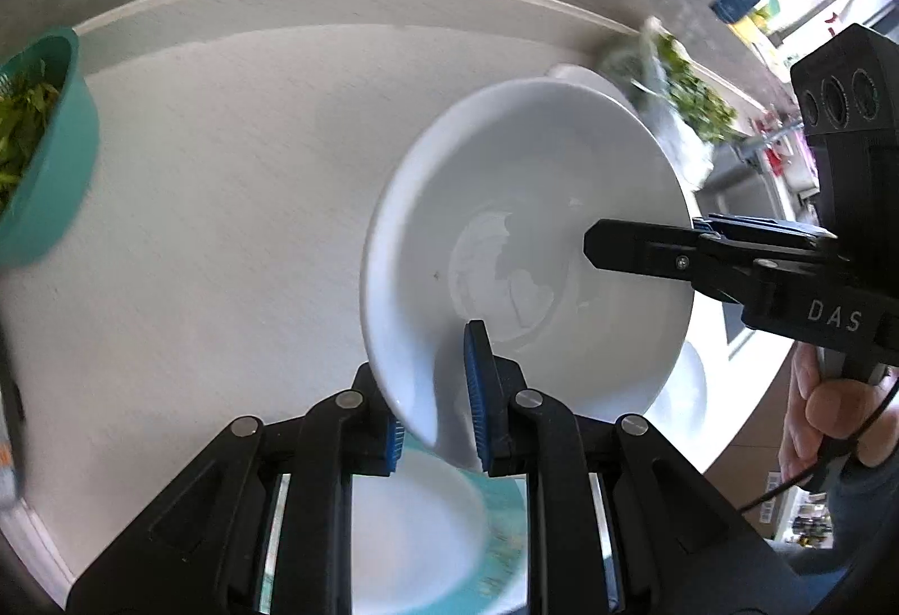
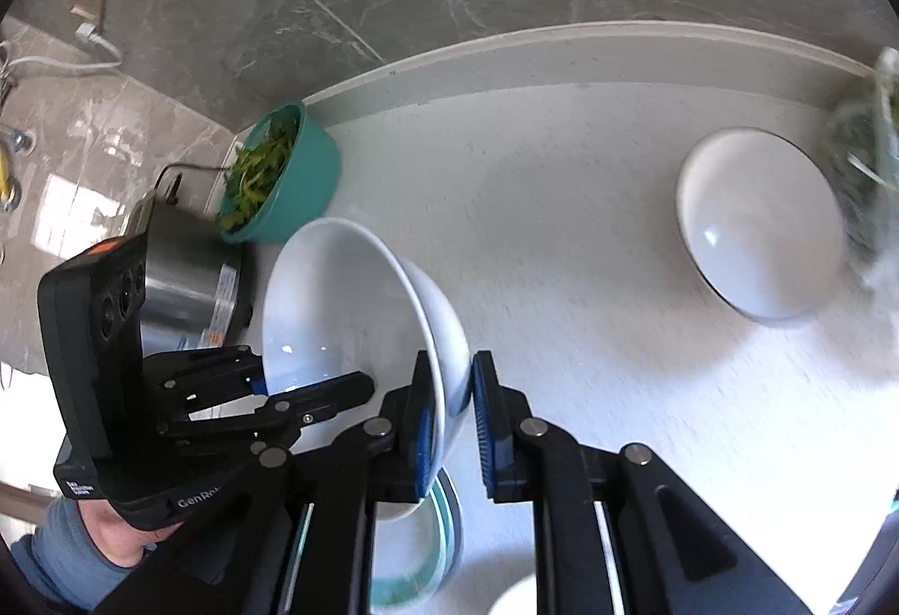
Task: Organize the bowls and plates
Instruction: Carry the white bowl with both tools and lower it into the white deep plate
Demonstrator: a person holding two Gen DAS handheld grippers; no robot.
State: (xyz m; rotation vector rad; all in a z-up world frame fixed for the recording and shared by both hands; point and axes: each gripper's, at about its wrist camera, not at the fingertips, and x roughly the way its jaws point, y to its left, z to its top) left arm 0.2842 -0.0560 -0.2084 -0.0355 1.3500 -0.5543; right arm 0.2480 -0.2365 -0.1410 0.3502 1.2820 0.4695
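Note:
A white bowl hangs tilted above the counter, held by two opposite parts of its rim. My left gripper is shut on the near rim, one blue pad inside the bowl and one outside. My right gripper comes in from the right and grips the far rim. In the right wrist view the same bowl sits in my right gripper, with the left gripper clamped on its left rim. A second white bowl stands on the counter at the right. A teal-rimmed dish lies under the held bowl.
A teal bowl of greens stands by the back wall, next to a steel pot. A clear bag of greens lies at the back right beside the second white bowl. The pale counter ends at a raised back ledge.

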